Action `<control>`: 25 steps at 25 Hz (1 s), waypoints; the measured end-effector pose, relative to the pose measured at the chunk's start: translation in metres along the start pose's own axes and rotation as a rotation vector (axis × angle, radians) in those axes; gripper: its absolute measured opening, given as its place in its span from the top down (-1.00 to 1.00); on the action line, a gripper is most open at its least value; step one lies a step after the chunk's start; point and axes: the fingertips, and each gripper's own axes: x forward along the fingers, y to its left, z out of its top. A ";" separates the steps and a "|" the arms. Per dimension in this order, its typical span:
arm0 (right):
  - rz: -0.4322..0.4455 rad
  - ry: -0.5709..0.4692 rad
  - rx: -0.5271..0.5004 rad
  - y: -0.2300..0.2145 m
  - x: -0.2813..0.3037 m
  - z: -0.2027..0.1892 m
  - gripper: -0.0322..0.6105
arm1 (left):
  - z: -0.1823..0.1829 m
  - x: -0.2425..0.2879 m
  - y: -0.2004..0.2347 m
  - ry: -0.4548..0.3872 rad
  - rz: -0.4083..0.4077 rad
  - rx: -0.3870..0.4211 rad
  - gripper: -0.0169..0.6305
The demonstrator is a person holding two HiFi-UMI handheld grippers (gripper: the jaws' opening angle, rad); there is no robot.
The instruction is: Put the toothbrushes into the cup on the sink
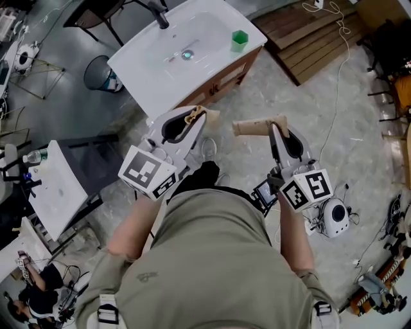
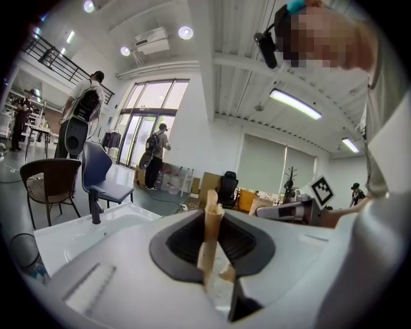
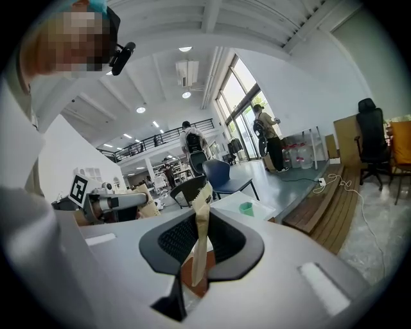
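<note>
Your left gripper (image 1: 198,115) has its jaws closed almost fully on a tan wrapped toothbrush (image 2: 210,226); in the left gripper view the wrapper stands upright in the narrow gap and rises a little above the jaw tips. Your right gripper (image 1: 277,128) is closed in the same way on a second toothbrush (image 3: 200,222), also in a tan wrapper. In the head view this one lies crosswise to the jaws and sticks out mostly toward your left. You hold both grippers in front of your body with the elbows bent and the forearms reaching forward. Your hands are behind the left cube (image 1: 146,172) and the right cube (image 1: 307,187), and I cannot see them well. The two grippers point away from you, toward the sink (image 1: 151,71), and are near each other but do not touch. The left gripper tip appears just at the near edge of the sink, and the right one is beside it, over the floor. The green cup (image 1: 239,40) stands upright on the far right corner of the sink, well apart from both grippers. The dark faucet (image 1: 158,13) is at the back edge.
</note>
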 end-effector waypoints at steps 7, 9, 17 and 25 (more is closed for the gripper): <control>-0.021 0.013 -0.004 -0.008 0.040 0.008 0.75 | 0.005 0.021 0.039 -0.003 -0.025 -0.017 0.80; -0.027 0.017 -0.004 -0.010 0.051 0.012 0.75 | 0.008 0.026 0.052 -0.005 -0.029 -0.020 0.80; -0.039 0.025 -0.009 -0.015 0.095 0.027 0.75 | 0.021 0.042 0.093 -0.008 -0.044 -0.026 0.80; -0.033 0.039 -0.021 -0.020 0.128 0.039 0.75 | 0.028 0.057 0.122 -0.019 -0.043 -0.043 0.80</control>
